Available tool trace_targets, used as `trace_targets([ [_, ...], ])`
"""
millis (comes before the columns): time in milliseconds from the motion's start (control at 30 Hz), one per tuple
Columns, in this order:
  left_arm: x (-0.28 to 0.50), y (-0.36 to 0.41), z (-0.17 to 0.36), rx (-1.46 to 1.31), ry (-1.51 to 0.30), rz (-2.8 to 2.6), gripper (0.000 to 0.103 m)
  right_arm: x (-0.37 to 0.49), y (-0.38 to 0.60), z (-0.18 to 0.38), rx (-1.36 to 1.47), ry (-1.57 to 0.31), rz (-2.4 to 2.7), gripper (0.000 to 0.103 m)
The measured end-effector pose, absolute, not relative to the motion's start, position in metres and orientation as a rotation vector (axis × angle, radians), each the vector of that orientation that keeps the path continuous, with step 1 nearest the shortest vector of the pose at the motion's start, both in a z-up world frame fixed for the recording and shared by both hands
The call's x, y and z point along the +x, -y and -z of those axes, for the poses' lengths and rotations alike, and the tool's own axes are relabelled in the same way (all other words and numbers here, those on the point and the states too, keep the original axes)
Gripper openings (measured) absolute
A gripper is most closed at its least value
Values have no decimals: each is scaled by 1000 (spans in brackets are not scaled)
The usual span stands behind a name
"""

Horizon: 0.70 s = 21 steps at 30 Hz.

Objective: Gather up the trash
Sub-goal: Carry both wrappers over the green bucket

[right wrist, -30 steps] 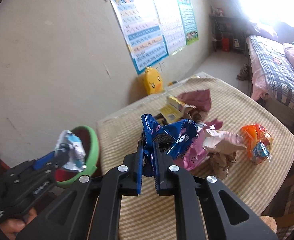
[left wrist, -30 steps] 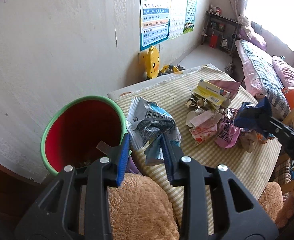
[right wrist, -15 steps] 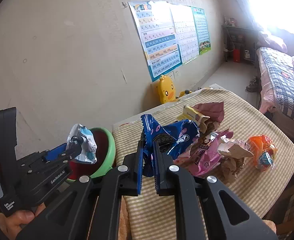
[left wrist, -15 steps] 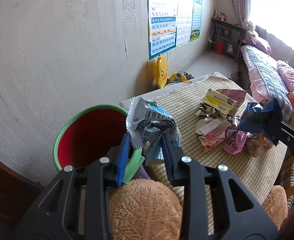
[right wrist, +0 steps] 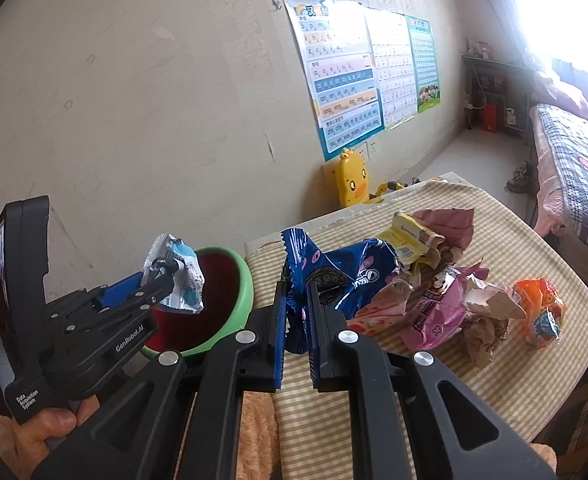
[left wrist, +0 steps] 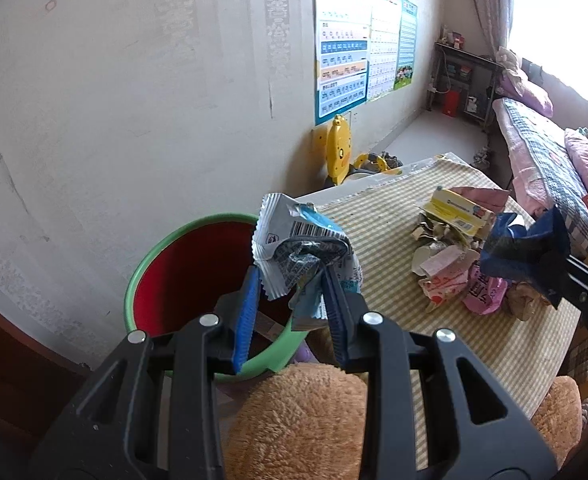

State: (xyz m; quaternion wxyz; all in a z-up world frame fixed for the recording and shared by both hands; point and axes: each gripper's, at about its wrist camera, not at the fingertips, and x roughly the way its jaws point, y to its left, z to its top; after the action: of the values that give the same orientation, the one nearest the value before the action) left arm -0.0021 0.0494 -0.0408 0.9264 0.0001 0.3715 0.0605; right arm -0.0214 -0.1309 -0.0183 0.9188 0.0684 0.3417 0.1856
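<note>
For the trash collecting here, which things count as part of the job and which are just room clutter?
Part of the job:
- silver wrapper in left gripper
- blue wrapper in right gripper
- red bucket
- wrapper pile
- orange bag

Just lying about:
- yellow duck toy
- wall posters
- bed

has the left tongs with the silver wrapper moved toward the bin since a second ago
Yes. The left tongs with the silver wrapper have moved right, and now overlap the green-rimmed bin's red inside in the right wrist view, not left of its rim.
</note>
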Motion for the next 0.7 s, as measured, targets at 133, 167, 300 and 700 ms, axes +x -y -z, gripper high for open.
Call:
trace_targets([
  [133, -1, -61, 42, -15, -763, -143, 31, -21, 123, 19, 126, -708, -396, 9],
  [167, -1, -63, 42, -18, -763, -146, 31, -21, 121, 19, 123, -711, -400, 9],
  [300, 0, -74, 45, -32, -768, -162, 31, -20, 112, 22, 113, -721, -415, 9],
  [700, 3, -104, 58, -70, -794, -210, 31, -13, 79, 32, 74, -758, -480, 9],
])
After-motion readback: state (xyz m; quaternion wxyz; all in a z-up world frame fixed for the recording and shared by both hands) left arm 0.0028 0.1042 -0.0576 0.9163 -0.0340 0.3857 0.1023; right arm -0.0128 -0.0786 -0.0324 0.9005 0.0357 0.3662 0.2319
